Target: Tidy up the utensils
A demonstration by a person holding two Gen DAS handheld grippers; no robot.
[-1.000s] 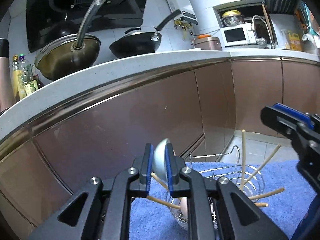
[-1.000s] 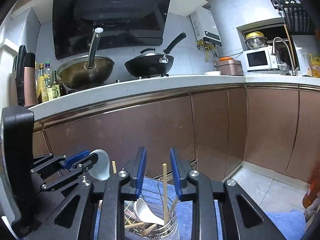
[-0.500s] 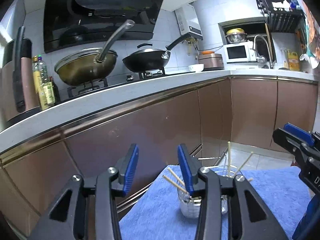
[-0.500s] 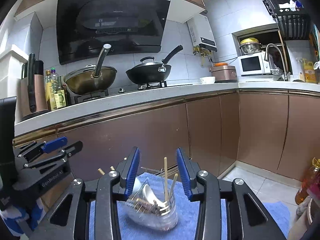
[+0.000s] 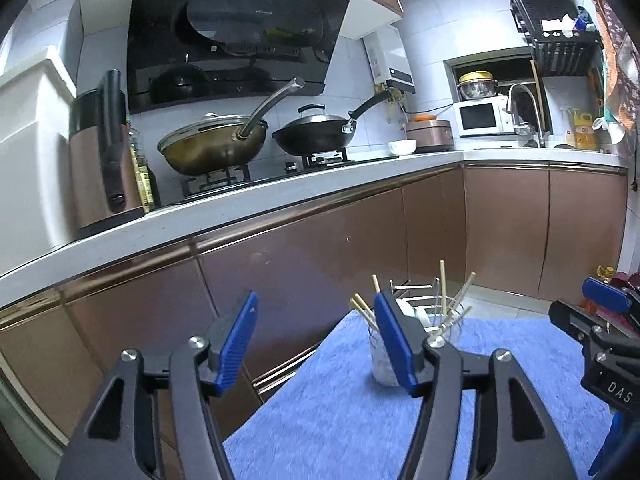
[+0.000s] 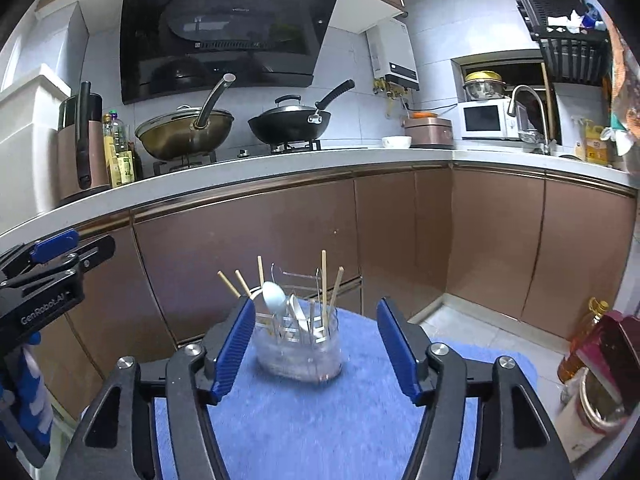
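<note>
A clear utensil holder point(image 6: 299, 347) with a wire rack stands on a blue towel point(image 6: 320, 420). It holds several wooden chopsticks point(image 6: 323, 288) and spoons, one a pale white spoon point(image 6: 274, 298). My right gripper point(image 6: 316, 350) is open and empty, drawn back above the towel with the holder seen between its fingers. My left gripper point(image 5: 316, 346) is open and empty, to the left of the holder point(image 5: 384, 360), which its right finger partly hides. Each gripper shows at the edge of the other's view.
Brown kitchen cabinets point(image 6: 248, 256) stand just behind the towel under a white counter point(image 6: 280, 168). Two woks point(image 6: 184, 132) sit on the stove. Bottles and a pot point(image 6: 600, 368) stand on the floor at the right.
My left gripper let go of the spoon, which now stands in the holder, and opened wide. Both grippers pulled up and back from the holder, and the right one opened wider.
</note>
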